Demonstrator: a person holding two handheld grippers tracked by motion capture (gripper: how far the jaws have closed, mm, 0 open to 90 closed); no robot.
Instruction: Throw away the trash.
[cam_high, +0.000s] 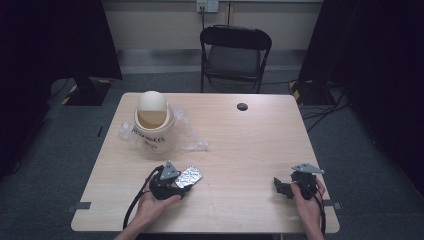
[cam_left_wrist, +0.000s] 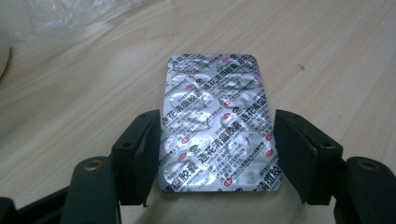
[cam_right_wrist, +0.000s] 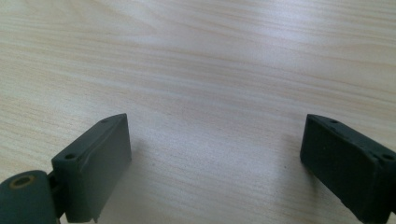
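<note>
left tool: clamped on blister pack, pack lies flat between pads | right tool: jaws apart over bare table

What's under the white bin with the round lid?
A crinkly clear plastic bag lies spread on the table under the white bin, sticking out on both sides. The part beneath the bin is hidden, so anything else there can't be seen.

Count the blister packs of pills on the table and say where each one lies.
1. The blister pack lies flat on the table between the left gripper jaws, near the front edge; others could be hidden inside the bin.
</note>
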